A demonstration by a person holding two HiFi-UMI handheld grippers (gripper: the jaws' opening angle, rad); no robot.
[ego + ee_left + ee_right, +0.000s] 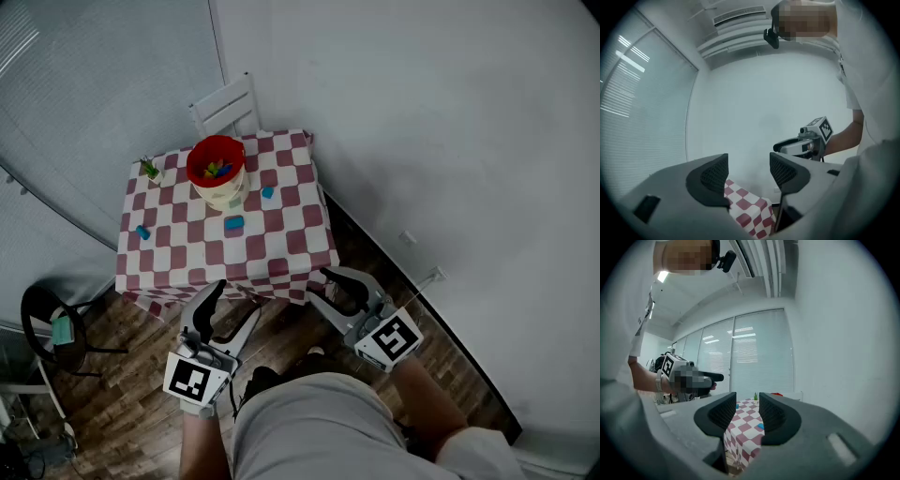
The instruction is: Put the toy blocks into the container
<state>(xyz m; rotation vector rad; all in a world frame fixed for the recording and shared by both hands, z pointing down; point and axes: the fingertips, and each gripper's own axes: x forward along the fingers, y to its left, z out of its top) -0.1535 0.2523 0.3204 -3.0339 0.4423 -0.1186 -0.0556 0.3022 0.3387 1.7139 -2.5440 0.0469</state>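
Note:
The red container (215, 161) with several coloured blocks inside stands on a cream base at the back of the checkered table (286, 248). Three blue blocks lie loose on the cloth: one right of the container (267, 192), one in the middle (233, 223), one near the left edge (142, 232). My left gripper (234, 302) and my right gripper (323, 288) hover in front of the table's near edge, both open and empty. In the right gripper view, a blue block (761, 426) shows between the jaws of the right gripper (747, 411). The left gripper (749, 171) frames only tablecloth (747, 211).
A small green plant (150, 169) stands at the table's back left corner. A white chair (226, 105) is behind the table, against the wall. A black stool (54, 328) stands on the wooden floor at the left. Walls close in on the right.

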